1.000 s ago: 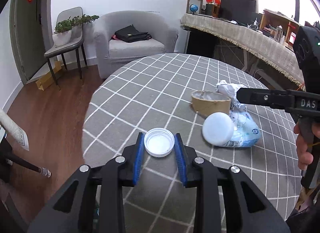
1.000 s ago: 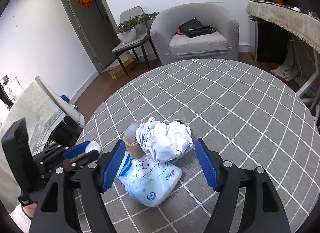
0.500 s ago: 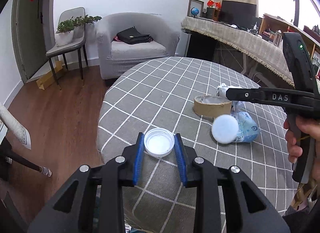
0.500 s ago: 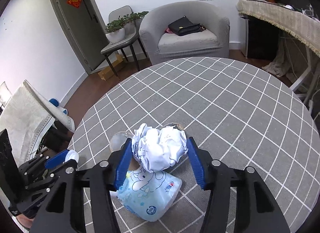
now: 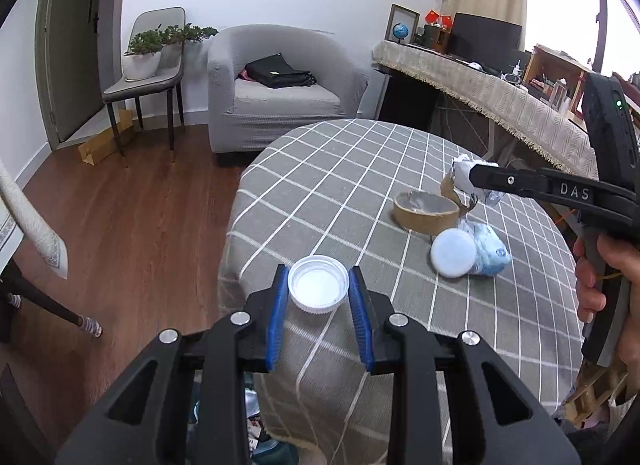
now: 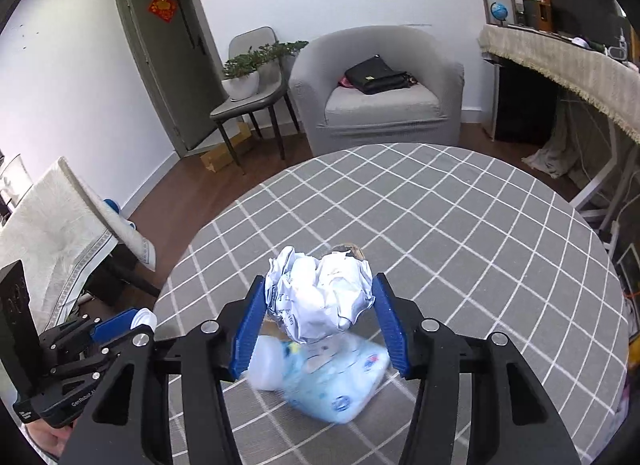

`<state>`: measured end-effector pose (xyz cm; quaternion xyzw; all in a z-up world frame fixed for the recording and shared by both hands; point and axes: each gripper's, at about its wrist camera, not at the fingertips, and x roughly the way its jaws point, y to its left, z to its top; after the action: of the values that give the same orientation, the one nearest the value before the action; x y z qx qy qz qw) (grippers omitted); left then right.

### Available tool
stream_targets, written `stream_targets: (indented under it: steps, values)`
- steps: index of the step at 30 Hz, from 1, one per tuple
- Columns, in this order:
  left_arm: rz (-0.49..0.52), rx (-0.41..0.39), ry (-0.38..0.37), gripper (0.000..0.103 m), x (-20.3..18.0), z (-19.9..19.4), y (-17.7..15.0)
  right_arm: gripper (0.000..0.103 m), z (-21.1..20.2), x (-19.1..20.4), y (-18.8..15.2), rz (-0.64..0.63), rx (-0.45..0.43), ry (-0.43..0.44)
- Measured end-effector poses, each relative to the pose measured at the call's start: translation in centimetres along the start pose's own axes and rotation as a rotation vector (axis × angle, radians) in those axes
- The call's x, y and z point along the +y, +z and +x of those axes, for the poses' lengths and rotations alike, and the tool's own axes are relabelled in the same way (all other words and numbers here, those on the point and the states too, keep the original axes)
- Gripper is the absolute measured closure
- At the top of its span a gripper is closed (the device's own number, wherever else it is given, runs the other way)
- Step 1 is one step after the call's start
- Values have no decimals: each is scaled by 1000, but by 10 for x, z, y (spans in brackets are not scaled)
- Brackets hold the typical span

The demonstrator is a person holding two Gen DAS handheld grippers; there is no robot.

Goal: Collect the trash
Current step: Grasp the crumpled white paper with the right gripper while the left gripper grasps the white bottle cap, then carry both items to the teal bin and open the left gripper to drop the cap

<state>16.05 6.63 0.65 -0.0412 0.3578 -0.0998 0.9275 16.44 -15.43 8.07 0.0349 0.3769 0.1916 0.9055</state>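
A: Left gripper [image 5: 318,291]?
B: Clamped on the round white plastic lid [image 5: 319,288], held above the edge of the grey checked round table [image 5: 340,169].
A: Right gripper [image 6: 320,305]?
B: Its jaws have just closed in; blue pads press the crumpled white paper ball [image 6: 320,297]; the pale blue plastic packet [image 6: 336,381] lies on the table at its six o'clock, a brown tape roll [image 5: 426,211] beside it.
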Motion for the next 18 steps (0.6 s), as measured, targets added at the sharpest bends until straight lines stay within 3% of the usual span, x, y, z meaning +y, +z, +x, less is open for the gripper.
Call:
stream_targets:
  steps: [8, 14, 18]
  values:
    - [-43, 1, 23, 71, 15, -25, -16, 48, -31, 27, -10, -75, -54, -64]
    - [-49, 1, 35, 71, 17, -39, -28, 48, -38, 23, -19, -26, -45, 11]
    - [-44, 4, 37, 71, 14, -46, -35, 48, -39, 29, -24, -44, -40, 8]
